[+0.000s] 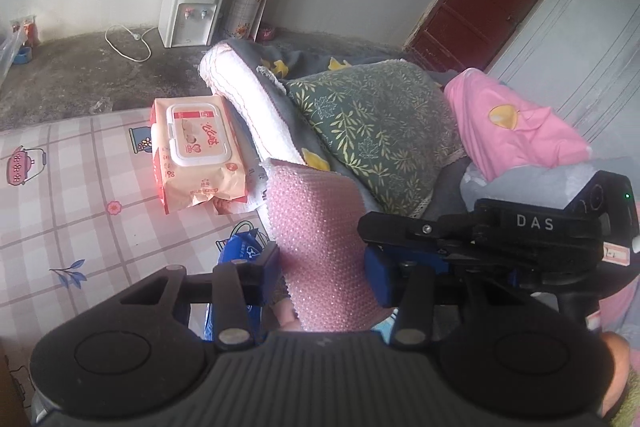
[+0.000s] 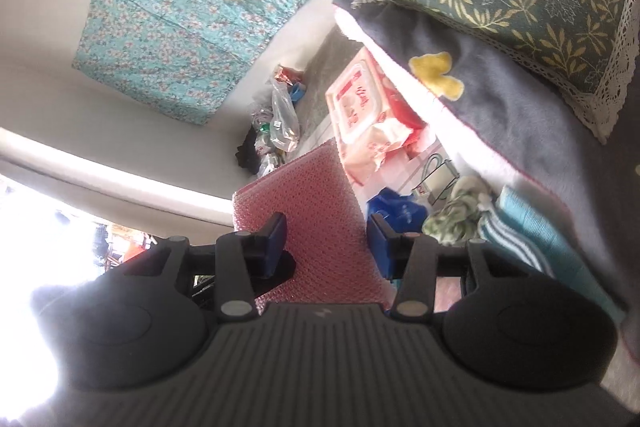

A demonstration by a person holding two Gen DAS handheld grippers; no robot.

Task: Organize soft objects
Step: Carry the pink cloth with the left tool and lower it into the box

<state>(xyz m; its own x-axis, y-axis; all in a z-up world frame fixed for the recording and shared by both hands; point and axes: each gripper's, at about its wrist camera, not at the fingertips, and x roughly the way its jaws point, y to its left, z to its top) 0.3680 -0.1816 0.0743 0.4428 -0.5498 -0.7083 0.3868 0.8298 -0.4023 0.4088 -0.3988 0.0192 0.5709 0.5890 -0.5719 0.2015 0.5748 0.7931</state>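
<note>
The left gripper (image 1: 324,269) is closed most of the way on a pink bubble-wrap sheet (image 1: 320,227), its blue pads pressing the sheet's two sides. The right gripper (image 2: 326,241) grips the same pink bubble-wrap sheet (image 2: 312,207) in the same way, so the sheet hangs between the two, lifted above the checked mat (image 1: 80,195).

A wet-wipes pack (image 1: 196,151) with its white flip lid shut lies on the mat, just beside a folded grey blanket (image 1: 280,107). A green leaf-print pillow (image 1: 376,123) rests on that blanket, and a pink cloth (image 1: 516,123) lies beside the pillow.

A blue packet (image 1: 240,251) lies on the mat below the sheet. A water dispenser (image 1: 192,11) with a bottle on top stands by the wall.
</note>
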